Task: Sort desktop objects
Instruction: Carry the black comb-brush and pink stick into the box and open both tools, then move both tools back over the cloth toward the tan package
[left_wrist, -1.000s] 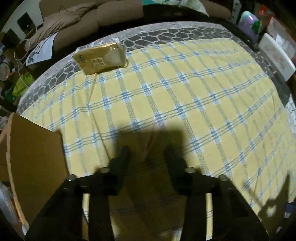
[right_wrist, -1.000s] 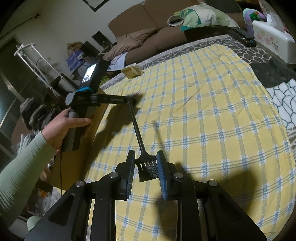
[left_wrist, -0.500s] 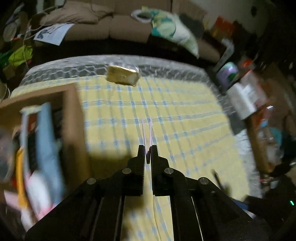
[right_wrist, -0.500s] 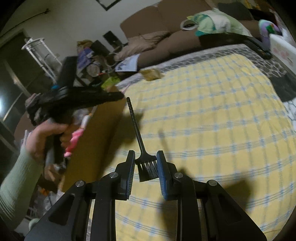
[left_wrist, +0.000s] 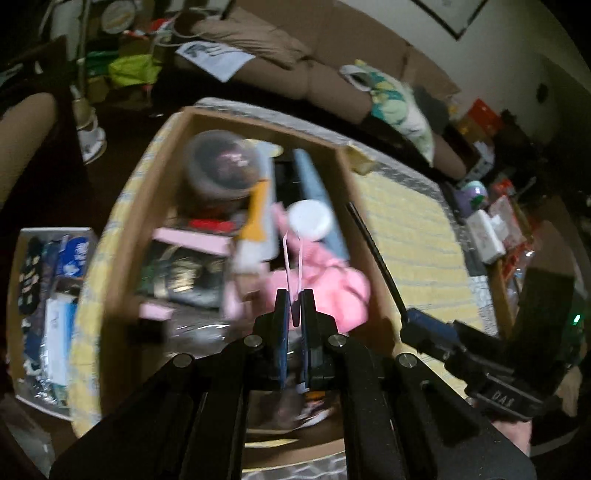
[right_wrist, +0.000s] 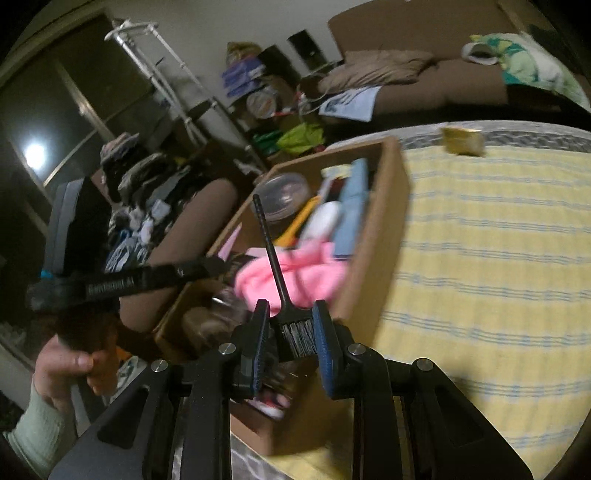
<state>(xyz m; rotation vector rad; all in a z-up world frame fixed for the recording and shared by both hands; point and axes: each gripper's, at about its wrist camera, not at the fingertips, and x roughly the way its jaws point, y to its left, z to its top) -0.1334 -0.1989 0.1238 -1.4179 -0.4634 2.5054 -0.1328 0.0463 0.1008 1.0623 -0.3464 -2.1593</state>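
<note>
My left gripper (left_wrist: 293, 295) is shut on thin pink tweezers (left_wrist: 293, 258), whose two prongs stick out forward. It hangs over an open cardboard box (left_wrist: 345, 177) crowded with things: a pink cloth (left_wrist: 345, 291), a clear round tub (left_wrist: 221, 170), a white lid (left_wrist: 309, 218) and dark packets. My right gripper (right_wrist: 291, 314) is shut on the bristle end of a small black brush (right_wrist: 295, 334). The brush's thin handle (right_wrist: 271, 251) points out over the box (right_wrist: 384, 221). In the right wrist view the left gripper (right_wrist: 218, 264) reaches in from the left.
A yellow plaid cloth (right_wrist: 498, 258) covers the table right of the box, with a yellow packet (right_wrist: 463, 140) at its far edge. A white bin (left_wrist: 22, 295) of packets sits left of the box. A brown sofa (left_wrist: 295, 74) stands behind. A hand (right_wrist: 66, 365) in a green sleeve grips the left tool.
The left gripper went from open to shut on the pink tweezers. Both grippers swung left from over the plaid cloth to above the cardboard box, the brush staying in the right one.
</note>
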